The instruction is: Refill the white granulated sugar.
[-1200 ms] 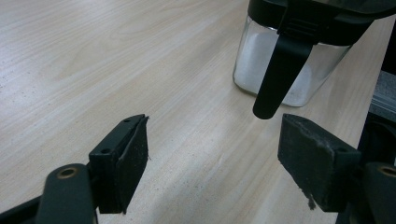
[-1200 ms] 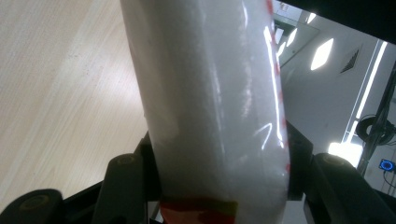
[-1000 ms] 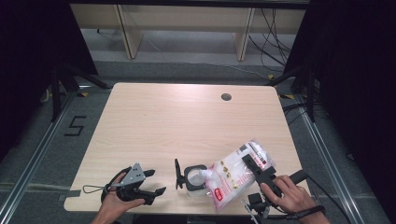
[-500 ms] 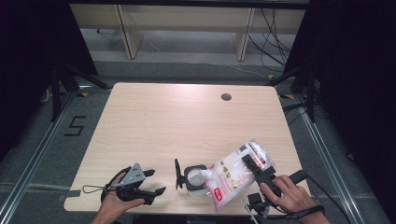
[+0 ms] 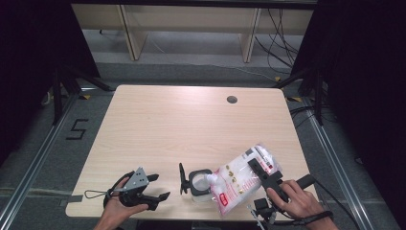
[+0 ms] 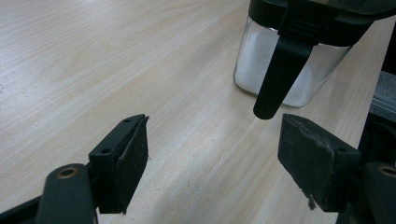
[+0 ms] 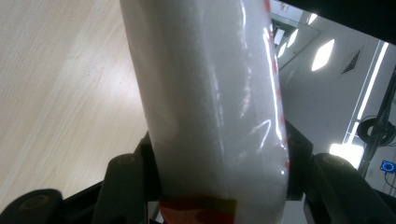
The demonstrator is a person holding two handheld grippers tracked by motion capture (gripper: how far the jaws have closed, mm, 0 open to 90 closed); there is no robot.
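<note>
A clear glass jar (image 5: 200, 187) with a black rim stands near the table's front edge, its black lid (image 5: 182, 178) swung open to the left. A plastic bag of white grains (image 5: 237, 179) with red print is tilted with its lower corner at the jar's mouth. My right gripper (image 5: 261, 172) is shut on the bag's upper part; in the right gripper view the bag (image 7: 210, 102) is squeezed between both jaws. My left gripper (image 5: 160, 187) rests on the table left of the jar, open with nothing in it. In the left gripper view the jar (image 6: 299, 70) stands ahead to the right, beyond the gripper (image 6: 215, 163).
The light wooden table (image 5: 191, 129) has a round cable hole (image 5: 232, 99) at the back right. Dark floor, metal rails and a shelf frame surround it. The jar and bag sit close to the front edge.
</note>
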